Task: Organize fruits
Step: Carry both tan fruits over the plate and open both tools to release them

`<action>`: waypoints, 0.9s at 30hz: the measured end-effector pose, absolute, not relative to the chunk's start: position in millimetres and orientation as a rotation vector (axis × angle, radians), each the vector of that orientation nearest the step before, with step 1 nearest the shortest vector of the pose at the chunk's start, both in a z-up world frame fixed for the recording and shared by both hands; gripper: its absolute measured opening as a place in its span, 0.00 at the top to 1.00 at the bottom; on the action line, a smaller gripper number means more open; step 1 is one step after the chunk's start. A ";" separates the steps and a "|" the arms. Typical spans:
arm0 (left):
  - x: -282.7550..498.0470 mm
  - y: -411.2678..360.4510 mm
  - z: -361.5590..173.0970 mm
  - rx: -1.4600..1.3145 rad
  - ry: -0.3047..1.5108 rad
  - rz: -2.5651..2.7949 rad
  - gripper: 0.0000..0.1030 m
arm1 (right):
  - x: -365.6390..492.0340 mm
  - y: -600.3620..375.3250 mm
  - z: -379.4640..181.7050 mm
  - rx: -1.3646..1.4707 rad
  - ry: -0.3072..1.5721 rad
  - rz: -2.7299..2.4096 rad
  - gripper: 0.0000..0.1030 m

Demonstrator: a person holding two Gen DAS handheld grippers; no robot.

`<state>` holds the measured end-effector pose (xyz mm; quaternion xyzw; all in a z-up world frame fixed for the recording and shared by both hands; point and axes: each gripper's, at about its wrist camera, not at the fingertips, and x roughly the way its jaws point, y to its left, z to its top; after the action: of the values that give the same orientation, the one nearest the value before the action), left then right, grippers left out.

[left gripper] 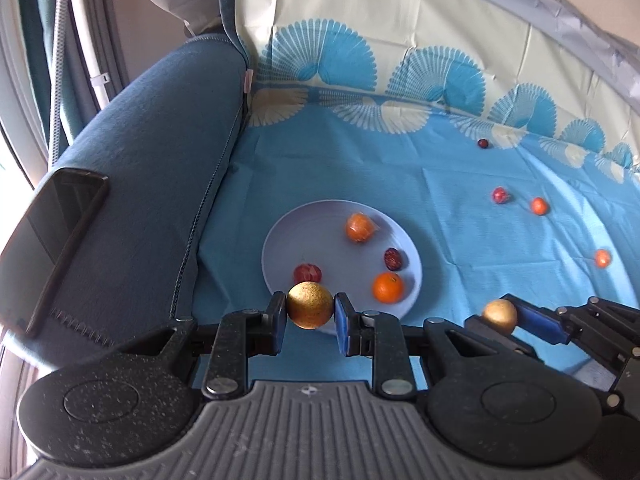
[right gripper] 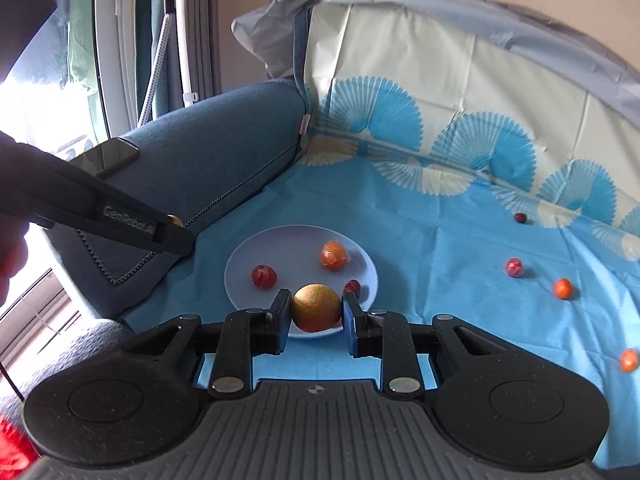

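My left gripper [left gripper: 310, 311] is shut on a golden-brown round fruit [left gripper: 310, 305], held over the near rim of a pale plate [left gripper: 280, 240]. My right gripper [right gripper: 316, 311] is shut on a second golden-brown fruit [right gripper: 317, 307], also at the plate's [right gripper: 240, 264] near edge; it shows in the left wrist view [left gripper: 500, 316] to the right. The plate holds two oranges [left gripper: 360, 227] [left gripper: 388, 288] and two red fruits [left gripper: 307, 272] [left gripper: 393, 259].
Loose on the blue cloth [left gripper: 440, 184] at the right lie two small oranges [left gripper: 539, 205] [left gripper: 602, 258] and two red fruits [left gripper: 500, 195] [left gripper: 483, 143]. A blue sofa armrest [left gripper: 160, 152] with a black phone [left gripper: 52, 240] on it stands left.
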<state>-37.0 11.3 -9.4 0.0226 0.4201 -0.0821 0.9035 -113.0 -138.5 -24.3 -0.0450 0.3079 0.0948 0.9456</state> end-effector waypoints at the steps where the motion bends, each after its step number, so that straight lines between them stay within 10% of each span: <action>1: -27.3 9.8 -13.6 0.051 0.876 -0.169 0.73 | -103.9 -136.9 -28.4 -0.094 0.635 0.197 0.73; 20: 86.7 -6.2 -105.7 0.141 0.983 -0.189 0.73 | 6.2 -122.1 -115.2 -0.152 0.794 0.260 0.73; 22: 90.1 -8.0 -109.6 0.157 0.967 -0.186 0.55 | 12.1 -119.7 -120.0 -0.170 0.795 0.264 0.72; 24: 91.9 -9.4 -108.5 0.173 0.941 -0.154 0.00 | 18.8 -117.9 -122.1 -0.188 0.795 0.275 0.72; 27: 80.9 -7.5 -95.4 0.188 0.836 -0.122 0.00 | 22.4 -117.9 -116.2 -0.206 0.780 0.253 0.43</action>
<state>80.9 -7.5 -95.4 0.0909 0.4053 -0.0589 0.9078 22.4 -117.9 -116.2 -0.0997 0.3786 0.1228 0.9119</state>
